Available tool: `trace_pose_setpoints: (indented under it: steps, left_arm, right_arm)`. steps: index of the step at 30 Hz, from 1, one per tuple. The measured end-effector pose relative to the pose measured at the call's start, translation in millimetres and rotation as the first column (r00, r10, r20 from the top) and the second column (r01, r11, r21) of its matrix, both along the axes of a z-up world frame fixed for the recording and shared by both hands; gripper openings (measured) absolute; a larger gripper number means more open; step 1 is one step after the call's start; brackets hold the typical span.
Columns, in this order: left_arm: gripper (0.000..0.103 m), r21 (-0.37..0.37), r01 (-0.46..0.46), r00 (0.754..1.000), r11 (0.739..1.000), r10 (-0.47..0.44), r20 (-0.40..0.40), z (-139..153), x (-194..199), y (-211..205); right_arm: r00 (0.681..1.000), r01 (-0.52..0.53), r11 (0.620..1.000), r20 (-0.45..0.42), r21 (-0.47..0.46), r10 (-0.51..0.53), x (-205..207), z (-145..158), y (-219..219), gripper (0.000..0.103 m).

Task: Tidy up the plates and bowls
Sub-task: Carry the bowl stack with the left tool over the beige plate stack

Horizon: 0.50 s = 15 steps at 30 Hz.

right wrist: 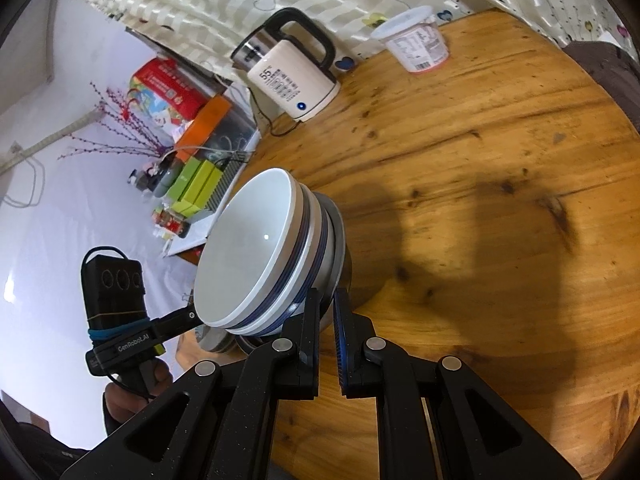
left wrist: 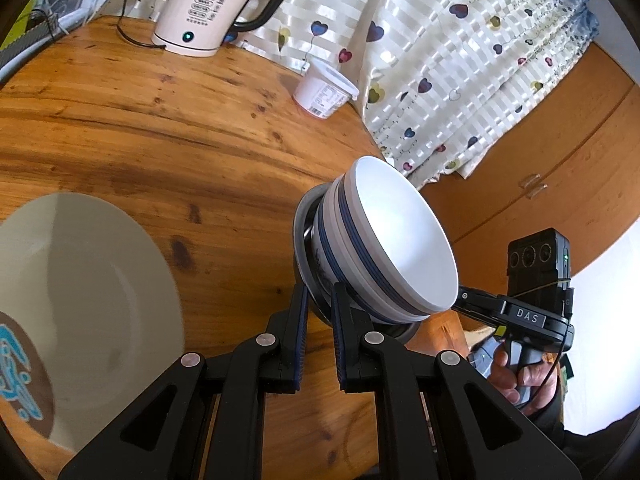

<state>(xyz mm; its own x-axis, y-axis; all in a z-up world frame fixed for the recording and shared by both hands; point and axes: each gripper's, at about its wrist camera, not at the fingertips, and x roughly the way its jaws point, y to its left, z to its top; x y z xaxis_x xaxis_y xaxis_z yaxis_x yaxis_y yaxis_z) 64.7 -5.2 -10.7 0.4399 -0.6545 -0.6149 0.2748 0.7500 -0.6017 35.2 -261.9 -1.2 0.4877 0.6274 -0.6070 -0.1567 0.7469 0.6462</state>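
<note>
Both tongs grip one stack of bowls [left wrist: 384, 240] from opposite sides, and the stack hangs tilted above the wooden bench [left wrist: 160, 132], its open mouth tipped toward the bench edge. The stack is made of white bowls with blue bands nested together, seated in a dark grey bowl [left wrist: 310, 240] at the bottom. In the left wrist view the left tongs [left wrist: 320, 308] are clamped shut on the rim of that grey bowl, one blue-padded finger on each side of the wall. In the right wrist view the right tongs [right wrist: 328, 312] are likewise closed on the grey rim at the far side of the stack [right wrist: 256, 256], with the pads pressing on it. Each view also shows the other handheld tool reaching in under the white rim, with a hand [left wrist: 520, 376] wrapped around its grip. To the left of the stack, near the left tongs, a wide cream plate [left wrist: 100, 300] lies flat on the bench, partly over a brown round mat [left wrist: 24, 368] with a light blue pattern. Farther back stand a white electric kettle [left wrist: 204, 8] with a black handle and a lit blue button, and a white lidded plastic tub [left wrist: 324, 88], both close to a pale curtain [left wrist: 460, 60] printed with hearts.
</note>
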Motion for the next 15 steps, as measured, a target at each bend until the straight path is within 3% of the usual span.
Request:
trace_pose_setpoints:
  steps: [15]
  left_arm:
    - [0.011, 0.007, -0.098, 0.995, 0.995, 0.098, 0.025, 11, -10, 48]
  right_arm:
    - [0.995, -0.099, 0.995, 0.02, -0.002, 0.099, 22, 10, 51, 0.009]
